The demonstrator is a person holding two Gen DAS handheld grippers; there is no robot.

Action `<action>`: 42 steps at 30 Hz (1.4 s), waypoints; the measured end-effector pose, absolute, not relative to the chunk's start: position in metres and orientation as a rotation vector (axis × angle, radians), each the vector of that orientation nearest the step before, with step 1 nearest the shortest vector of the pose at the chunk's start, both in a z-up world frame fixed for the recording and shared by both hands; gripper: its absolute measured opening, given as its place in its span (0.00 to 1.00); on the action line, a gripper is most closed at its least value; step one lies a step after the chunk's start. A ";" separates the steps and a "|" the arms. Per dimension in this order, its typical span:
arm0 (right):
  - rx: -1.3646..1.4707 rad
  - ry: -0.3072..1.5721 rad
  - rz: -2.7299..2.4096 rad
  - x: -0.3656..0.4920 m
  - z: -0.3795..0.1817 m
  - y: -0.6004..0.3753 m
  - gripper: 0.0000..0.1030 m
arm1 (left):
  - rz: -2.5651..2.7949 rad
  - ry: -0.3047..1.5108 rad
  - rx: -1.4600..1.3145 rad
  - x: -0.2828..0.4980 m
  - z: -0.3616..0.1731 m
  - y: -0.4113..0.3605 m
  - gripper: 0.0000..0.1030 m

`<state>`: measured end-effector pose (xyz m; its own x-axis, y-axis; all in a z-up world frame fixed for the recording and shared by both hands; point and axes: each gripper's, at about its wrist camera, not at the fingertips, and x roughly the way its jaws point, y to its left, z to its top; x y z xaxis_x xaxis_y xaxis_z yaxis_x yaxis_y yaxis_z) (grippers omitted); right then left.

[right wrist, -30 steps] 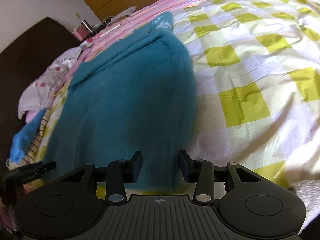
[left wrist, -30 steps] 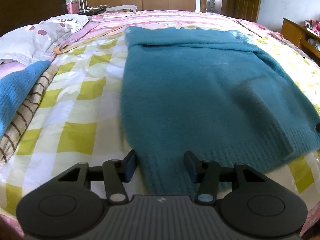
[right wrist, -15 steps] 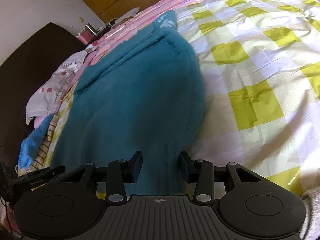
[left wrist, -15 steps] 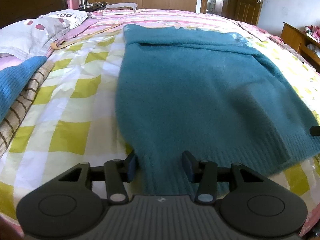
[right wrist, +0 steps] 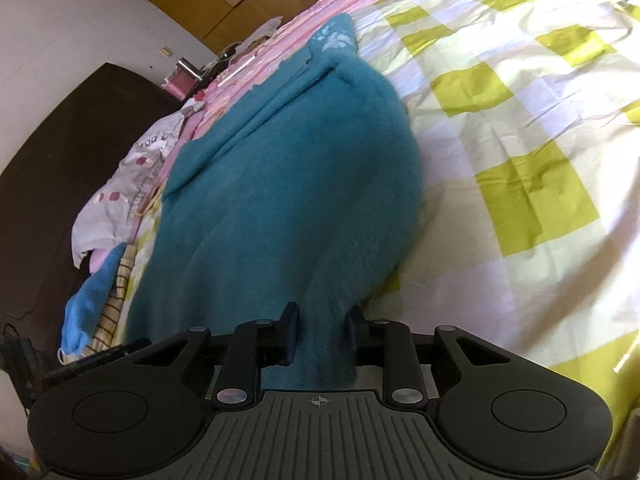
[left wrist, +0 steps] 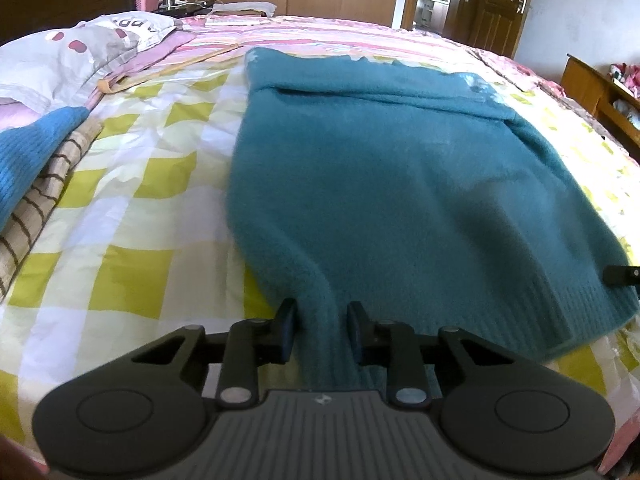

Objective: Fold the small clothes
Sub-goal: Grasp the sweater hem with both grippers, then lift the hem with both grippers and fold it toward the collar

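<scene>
A teal knit sweater point(left wrist: 392, 168) lies spread on the checked bed sheet point(left wrist: 132, 184), its ribbed hem towards me. My left gripper point(left wrist: 322, 320) is shut on the hem's left corner, and the cloth rises in a ridge between the fingers. My right gripper point(right wrist: 322, 326) is shut on the hem's right corner of the sweater point(right wrist: 288, 184), which is lifted and bunched there. The right gripper's tip shows at the right edge of the left wrist view point(left wrist: 622, 275).
Folded clothes, a blue knit point(left wrist: 28, 156) over a striped piece point(left wrist: 36, 216), lie at the left on the bed. A pillow point(left wrist: 76, 52) lies beyond them. A dark headboard point(right wrist: 52, 184) is at the left, a wooden cabinet point(left wrist: 600, 88) at the right.
Both grippers have closed on the sweater's hem corners and lifted them slightly, so the near cloth bunches up and pulls towards me.
</scene>
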<state>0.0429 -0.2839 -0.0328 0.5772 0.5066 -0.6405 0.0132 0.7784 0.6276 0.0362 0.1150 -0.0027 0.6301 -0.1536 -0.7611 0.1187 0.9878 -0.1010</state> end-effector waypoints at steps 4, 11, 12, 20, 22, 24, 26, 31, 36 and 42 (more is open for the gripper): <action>0.644 0.921 0.319 0.044 -0.034 -0.284 0.25 | -0.159 0.881 -0.033 0.037 -0.002 0.114 0.32; 0.719 0.897 0.329 0.040 -0.035 -0.286 0.18 | -0.196 0.854 -0.150 0.041 0.010 0.127 0.17; 0.748 0.881 0.335 0.039 -0.034 -0.287 0.17 | -0.207 0.846 -0.184 0.042 0.013 0.129 0.17; 0.948 0.728 0.410 0.050 -0.015 -0.290 0.16 | -0.276 0.741 -0.370 0.065 0.037 0.135 0.16; 0.985 0.696 0.420 0.056 -0.011 -0.290 0.16 | -0.291 0.705 -0.435 0.073 0.042 0.139 0.16; 1.024 0.667 0.431 0.064 -0.009 -0.290 0.16 | -0.302 0.675 -0.491 0.084 0.045 0.143 0.16; 1.045 0.638 0.439 0.073 -0.005 -0.290 0.16 | -0.304 0.644 -0.518 0.094 0.049 0.145 0.16; 1.103 0.541 0.457 0.109 0.005 -0.293 0.16 | -0.294 0.569 -0.555 0.124 0.056 0.147 0.16; 1.119 0.483 0.453 0.153 0.011 -0.294 0.16 | -0.270 0.519 -0.570 0.160 0.061 0.151 0.16; 1.124 0.456 0.416 0.209 0.013 -0.296 0.16 | -0.226 0.479 -0.569 0.208 0.061 0.158 0.16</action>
<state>0.2087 -0.2964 0.0129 0.8343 0.5340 -0.1374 -0.0881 0.3751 0.9228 0.2083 0.1583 0.0608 0.8669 -0.3331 -0.3707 0.0741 0.8217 -0.5651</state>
